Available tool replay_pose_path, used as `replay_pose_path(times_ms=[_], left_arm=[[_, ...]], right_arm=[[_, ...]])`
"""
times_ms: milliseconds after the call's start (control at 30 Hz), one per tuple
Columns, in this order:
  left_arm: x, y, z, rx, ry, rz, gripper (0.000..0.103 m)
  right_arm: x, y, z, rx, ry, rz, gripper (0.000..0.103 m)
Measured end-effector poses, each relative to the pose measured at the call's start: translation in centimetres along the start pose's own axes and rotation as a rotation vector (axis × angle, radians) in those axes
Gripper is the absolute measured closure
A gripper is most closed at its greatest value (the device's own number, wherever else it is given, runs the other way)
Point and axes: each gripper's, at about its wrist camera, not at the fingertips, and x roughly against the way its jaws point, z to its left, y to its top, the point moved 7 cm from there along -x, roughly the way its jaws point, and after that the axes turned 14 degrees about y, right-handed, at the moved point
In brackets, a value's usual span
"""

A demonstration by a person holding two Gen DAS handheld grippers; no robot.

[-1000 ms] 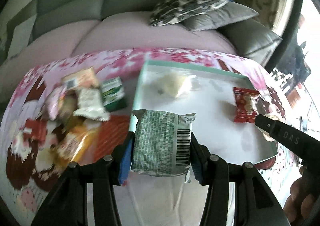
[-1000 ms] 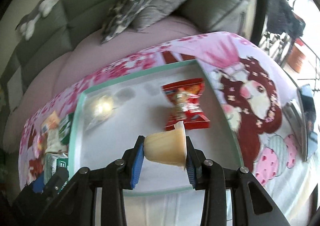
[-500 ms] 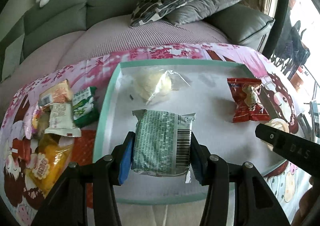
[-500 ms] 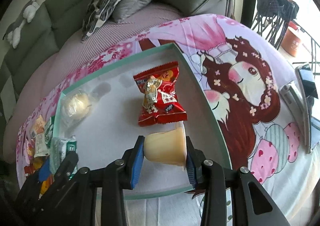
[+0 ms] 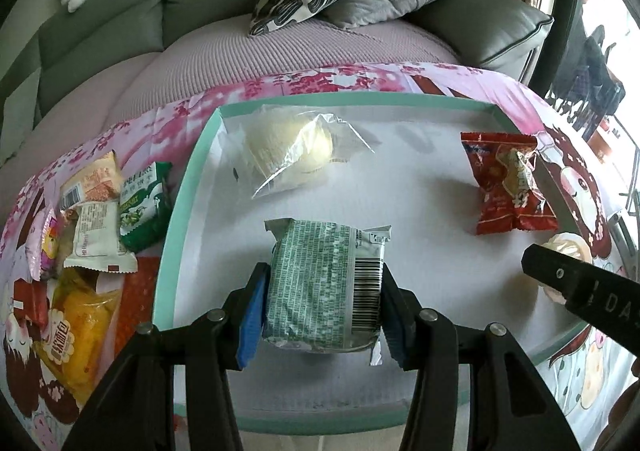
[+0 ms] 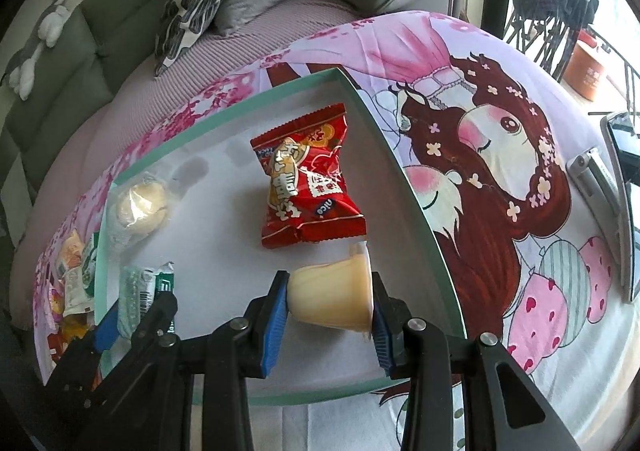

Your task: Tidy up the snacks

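the left gripper (image 5: 324,315) clamps a green-printed snack packet (image 5: 326,287) over the white tray (image 5: 188,187); the right gripper (image 6: 330,305) pinches a pudding cup (image 6: 332,297) near the tray's right rim. farther in lie a red packet (image 6: 308,187) and a clear-wrapped bun (image 5: 292,149).

Each black claw (image 5: 324,315) has blue pads (image 5: 250,321) and silver screws.

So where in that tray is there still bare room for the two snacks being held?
Inside the tray, the white floor is bare between the clear-wrapped bun and the red packet, and along the near rim under both tongs. The cloth left of the tray is crowded with a pile of snack packets.
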Motion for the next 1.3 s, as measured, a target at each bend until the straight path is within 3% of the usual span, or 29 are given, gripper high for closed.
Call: replay_pose_path(times_ms=[433,533,600,767,900,1067,1300], left_arm=[[1.1,0.6,0.8,0.010,0.006,-0.006,0.041],[1.3,0.9,1.2,0.020,0.015,-0.007,0.032],[1.3,0.9,1.8,0.046,0.023,0.010,0.032],[1.4,1.1,3.3,0.108,0.024,0.024,0.031],[1.6,1.2,5.0,0.184,0.047,0.032,0.020],[1.7,1.2,7.3,0.277,0.094,0.043,0.020],[1.3,0.6,9.4,0.337,0.141,0.074,0.016]], right_arm=[[-0.3,-0.1,0.0,-0.001,-0.005,0.010,0.063],[-0.3,0.0,0.1,0.007,-0.012,0.012,0.063],[-0.2,0.0,0.3,0.014,-0.009,0.011,0.061],[0.1,0.2,0.6,0.037,-0.021,0.007,0.045],[0.5,0.4,0.7,0.045,-0.025,0.001,0.036],[0.9,0.4,1.3,0.075,-0.023,-0.005,0.019],[0.7,0.5,1.7,0.112,-0.029,-0.009,0.004]])
